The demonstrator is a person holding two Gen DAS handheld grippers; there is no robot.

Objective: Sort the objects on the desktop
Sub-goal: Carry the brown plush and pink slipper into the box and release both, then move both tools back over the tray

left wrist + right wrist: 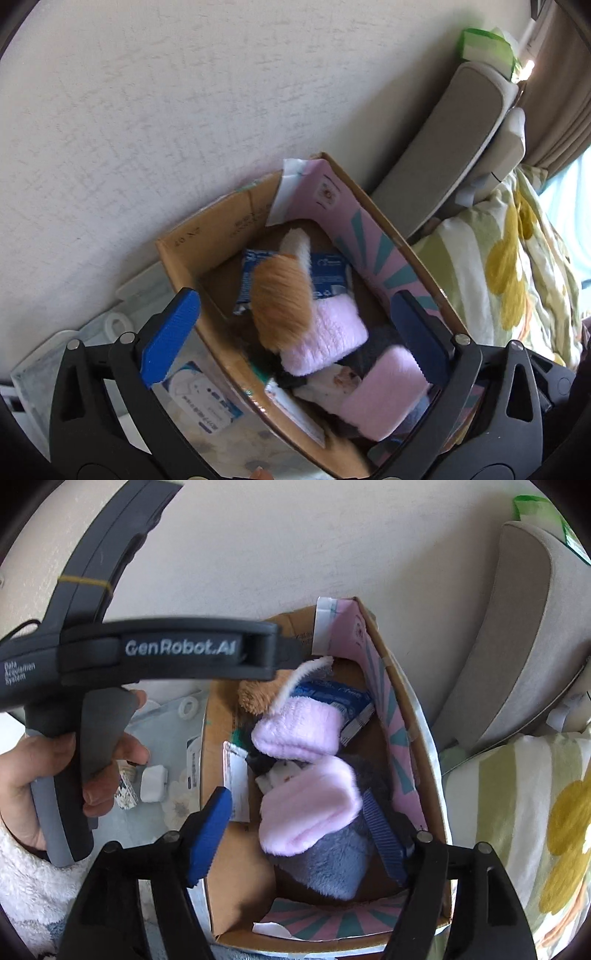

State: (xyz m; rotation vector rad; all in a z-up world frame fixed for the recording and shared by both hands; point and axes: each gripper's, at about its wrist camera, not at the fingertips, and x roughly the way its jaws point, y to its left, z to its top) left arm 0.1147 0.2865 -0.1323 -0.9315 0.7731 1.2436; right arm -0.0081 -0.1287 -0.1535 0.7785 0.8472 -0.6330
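An open cardboard box (177,258) with a pink patterned inner wall stands by the wall; it also shows in the right wrist view (218,746). Inside lie an orange and white plush (282,295), pink fluffy slippers (332,336) (306,812), a blue tissue pack (328,275) (347,701) and a grey-purple plush (332,867). My left gripper (295,332) is open above the box, holding nothing. My right gripper (306,834) is open over the box, its fingers to either side of the lower pink slipper. The left gripper's body (166,653) crosses the right wrist view.
A wet-wipe pack (199,398) lies left of the box on a floral surface. A small white box (152,783) and a patterned carton (125,790) lie there too. A grey cushioned headboard (443,147) and a flowered blanket (509,266) are to the right.
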